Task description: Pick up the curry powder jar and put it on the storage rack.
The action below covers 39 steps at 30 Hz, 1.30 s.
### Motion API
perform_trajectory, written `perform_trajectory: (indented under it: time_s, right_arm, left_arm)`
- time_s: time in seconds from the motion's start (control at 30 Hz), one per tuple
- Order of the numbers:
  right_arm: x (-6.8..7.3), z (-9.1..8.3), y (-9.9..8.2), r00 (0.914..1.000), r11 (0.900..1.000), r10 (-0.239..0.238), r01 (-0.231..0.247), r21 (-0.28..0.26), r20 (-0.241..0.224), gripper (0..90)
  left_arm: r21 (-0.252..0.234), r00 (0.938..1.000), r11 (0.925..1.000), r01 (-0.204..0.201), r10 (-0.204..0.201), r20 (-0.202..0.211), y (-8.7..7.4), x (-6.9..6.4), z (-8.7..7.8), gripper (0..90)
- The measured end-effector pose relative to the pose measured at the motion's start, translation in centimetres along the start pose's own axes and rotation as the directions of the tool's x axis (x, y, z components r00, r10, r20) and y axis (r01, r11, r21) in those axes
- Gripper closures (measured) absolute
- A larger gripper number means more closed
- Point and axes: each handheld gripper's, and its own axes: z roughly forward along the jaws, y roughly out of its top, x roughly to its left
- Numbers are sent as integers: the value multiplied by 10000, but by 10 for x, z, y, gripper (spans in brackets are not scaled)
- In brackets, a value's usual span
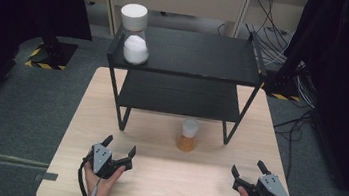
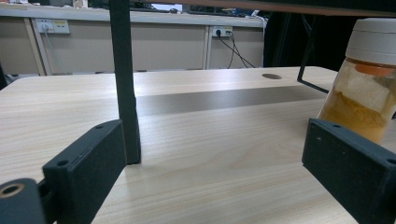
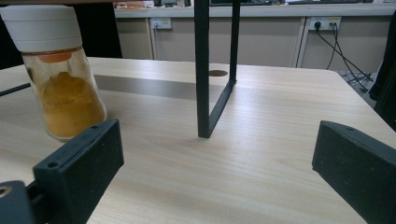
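A table [image 1: 162,177] carries a black shelf [image 1: 193,55] ahead of both grippers. A white jar [image 1: 135,35] stands on its top left. An orange jar [image 1: 188,135] stands ahead, between the released left gripper [image 1: 118,150] and released right gripper [image 1: 249,168].

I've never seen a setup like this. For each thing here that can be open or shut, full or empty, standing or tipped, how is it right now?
Left claw: open, holding nothing.
Right claw: open, holding nothing.
Jar of orange powder: upright on the table, white lid on, partly full.
Jar of white powder: upright on the rack's top shelf, white lid on, partly full.
Black rack: standing on the table, lower shelf bare.
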Motion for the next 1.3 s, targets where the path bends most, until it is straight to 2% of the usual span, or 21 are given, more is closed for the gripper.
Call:
perform_trajectory:
  time_s: [0.2,0.33,0.5,0.87,1.3]
  right_arm:
    - [-1,0,0,9998,9999,166,-167,-44,-126,7]
    - [3,1,6,9987,9996,-81,67,-273,-510,6]
    - [10,7,12,9957,9990,-179,141,-427,-909,6]
    - [27,30,21,9871,9985,-376,311,-442,-1555,6]
    - [48,65,36,9686,9967,-806,757,-297,-2354,7]
  left_arm:
    - [-32,10000,10000,67,-67,-6,-1,1,0,58]
    - [-6,10000,10000,61,-61,-17,0,0,0,57]
    - [37,10000,10000,-30,30,-3,1,0,0,57]
    - [28,10000,10000,-39,39,1,1,-1,1,58]
    - [37,10000,10000,-45,45,19,1,0,1,59]
